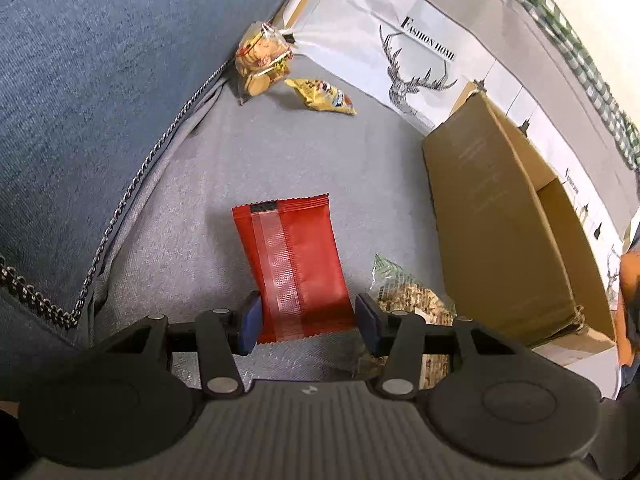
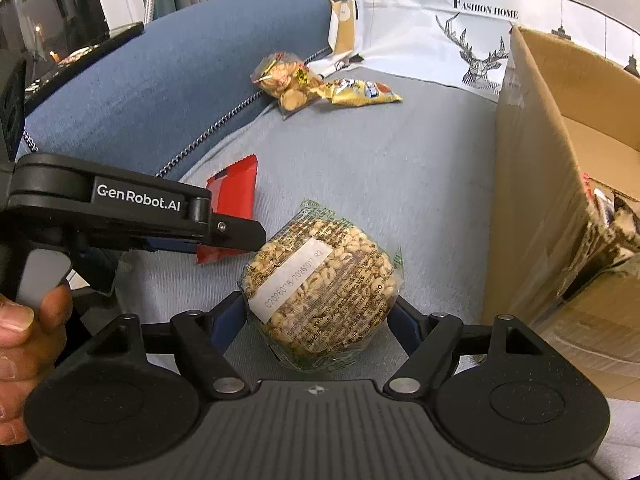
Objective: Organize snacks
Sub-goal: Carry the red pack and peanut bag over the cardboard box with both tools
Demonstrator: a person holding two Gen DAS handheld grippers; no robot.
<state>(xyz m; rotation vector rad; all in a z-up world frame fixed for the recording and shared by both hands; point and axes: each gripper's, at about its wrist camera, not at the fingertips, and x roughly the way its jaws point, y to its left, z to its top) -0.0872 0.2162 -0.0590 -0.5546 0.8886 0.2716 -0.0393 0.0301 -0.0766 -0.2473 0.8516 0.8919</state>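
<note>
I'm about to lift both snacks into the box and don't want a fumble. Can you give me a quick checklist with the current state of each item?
1. Red packet sits between the left tongs: ok, pads at both edges.
2. Left grip firm: cannot tell; contact looks light.
3. Puffed grain cake sits between the right tongs: ok.
4. Right grip firm: cannot tell; the pads are at its sides, but pressure is not visible.
5. Cardboard box open on top: ok, with packets already inside.
6. The two tongs are apart: ok, though the left one is close beside the cake.
</note>
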